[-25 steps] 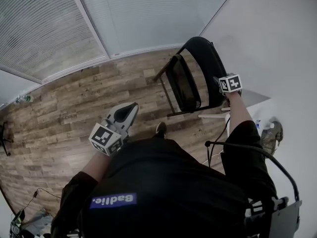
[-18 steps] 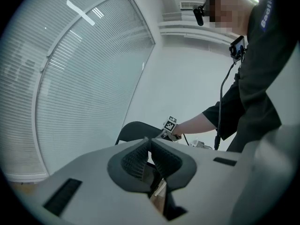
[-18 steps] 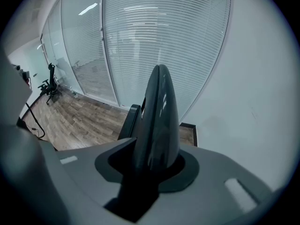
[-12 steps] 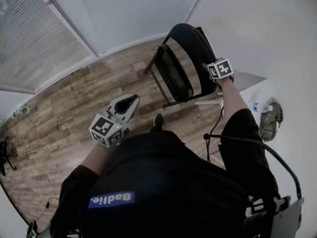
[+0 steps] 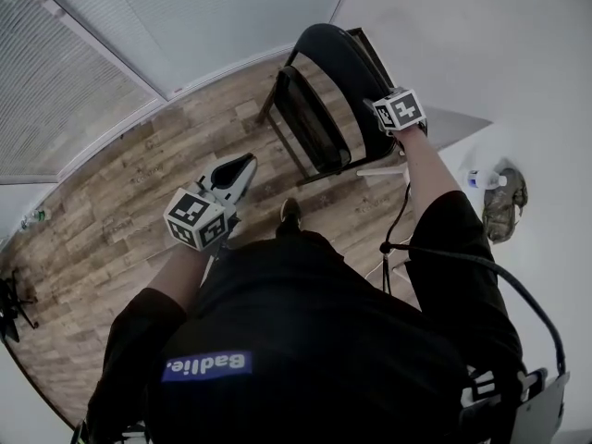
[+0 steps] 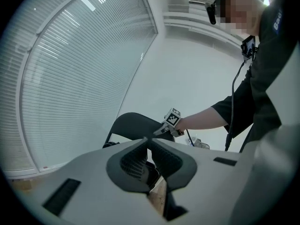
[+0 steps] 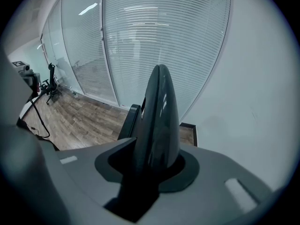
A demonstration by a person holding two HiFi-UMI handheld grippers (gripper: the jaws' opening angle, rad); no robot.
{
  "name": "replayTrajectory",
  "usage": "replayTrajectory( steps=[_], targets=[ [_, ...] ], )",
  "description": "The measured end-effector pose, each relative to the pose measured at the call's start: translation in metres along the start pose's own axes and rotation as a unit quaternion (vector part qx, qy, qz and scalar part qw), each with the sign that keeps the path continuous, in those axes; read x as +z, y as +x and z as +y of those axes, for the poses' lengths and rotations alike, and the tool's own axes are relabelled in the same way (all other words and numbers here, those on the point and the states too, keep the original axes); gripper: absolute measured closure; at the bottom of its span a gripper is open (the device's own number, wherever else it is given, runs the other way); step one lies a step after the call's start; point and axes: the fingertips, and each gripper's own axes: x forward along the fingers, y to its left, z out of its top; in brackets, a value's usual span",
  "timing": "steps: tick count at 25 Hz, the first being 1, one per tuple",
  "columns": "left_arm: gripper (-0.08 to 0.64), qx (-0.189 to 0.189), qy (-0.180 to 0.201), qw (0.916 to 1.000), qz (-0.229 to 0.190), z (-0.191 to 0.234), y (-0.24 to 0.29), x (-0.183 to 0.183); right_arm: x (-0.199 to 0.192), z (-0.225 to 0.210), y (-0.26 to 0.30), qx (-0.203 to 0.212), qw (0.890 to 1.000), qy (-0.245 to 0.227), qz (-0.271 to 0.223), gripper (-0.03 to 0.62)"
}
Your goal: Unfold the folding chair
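The black folding chair (image 5: 319,109) stands by the white wall, its seat (image 5: 310,128) still tipped up close to the curved backrest (image 5: 347,58). My right gripper (image 5: 387,124) is shut on the backrest's top edge. In the right gripper view that glossy edge (image 7: 158,107) fills the gap between the jaws of the right gripper (image 7: 154,161). My left gripper (image 5: 244,165) hangs over the floor short of the chair, shut and empty. From the left gripper (image 6: 149,142), the backrest (image 6: 131,124) and the right gripper (image 6: 165,128) show ahead.
Wood-plank floor (image 5: 129,183) runs to a glass wall with blinds (image 5: 185,17). A water bottle (image 5: 485,180) and a camouflage bag (image 5: 504,209) lie by the wall at right. A cable (image 5: 393,248) trails near my shoe (image 5: 290,215). A tripod (image 5: 11,299) stands far left.
My left gripper has moved closer to the chair and a little lower, still shut. The right gripper keeps its hold on the backrest. The head view has swung, shifting the chair up-left in frame.
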Motion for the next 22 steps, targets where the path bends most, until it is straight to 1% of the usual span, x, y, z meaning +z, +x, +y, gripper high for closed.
replayTrajectory(
  steps=[2, 5, 8, 13, 19, 22],
  targets=[
    [0.547, -0.004, -0.005, 0.9999, 0.009, 0.003, 0.011, -0.004, 0.0, 0.001, 0.0, 0.001, 1.0, -0.001, 0.0, 0.462],
    [0.509, -0.011, -0.018, 0.9995, 0.023, 0.009, 0.027, -0.012, 0.0, 0.0, 0.0, 0.0, 1.0, -0.002, -0.001, 0.462],
    [0.487, -0.017, -0.029, 0.9986, 0.04, 0.015, 0.046, -0.02, -0.001, -0.002, -0.001, -0.001, 1.0, 0.0, 0.0, 0.462],
    [0.428, -0.025, -0.07, 0.9948, 0.07, 0.025, 0.085, -0.04, -0.003, -0.002, 0.001, 0.003, 1.0, 0.001, 0.0, 0.46],
    [0.373, -0.012, -0.119, 0.9884, 0.093, 0.044, 0.139, -0.063, 0.003, 0.001, 0.002, 0.003, 1.0, -0.002, 0.001, 0.46],
    [0.346, 0.009, -0.15, 0.9836, 0.099, 0.057, 0.162, -0.076, 0.001, 0.005, 0.003, 0.004, 1.0, -0.002, 0.004, 0.46]
  ],
)
